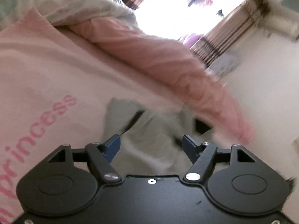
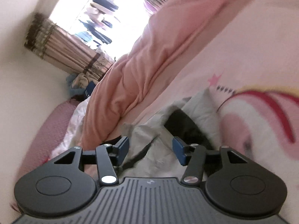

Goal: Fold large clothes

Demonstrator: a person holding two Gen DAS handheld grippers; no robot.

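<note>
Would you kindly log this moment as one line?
left gripper: open, empty | right gripper: open, empty | grey garment: crumpled on pink sheet, ahead of both grippers

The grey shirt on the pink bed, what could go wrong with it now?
1. Both jaws stand open, with the grey shirt lying crumpled and loose below the left gripper and the right gripper. Its fold may slump or fall open.
2. The pink duvet is bunched close beside it, so a grab might catch bedding too.
3. Both views are blurred, so a quick regrasp could miss the shirt's edge.
</note>
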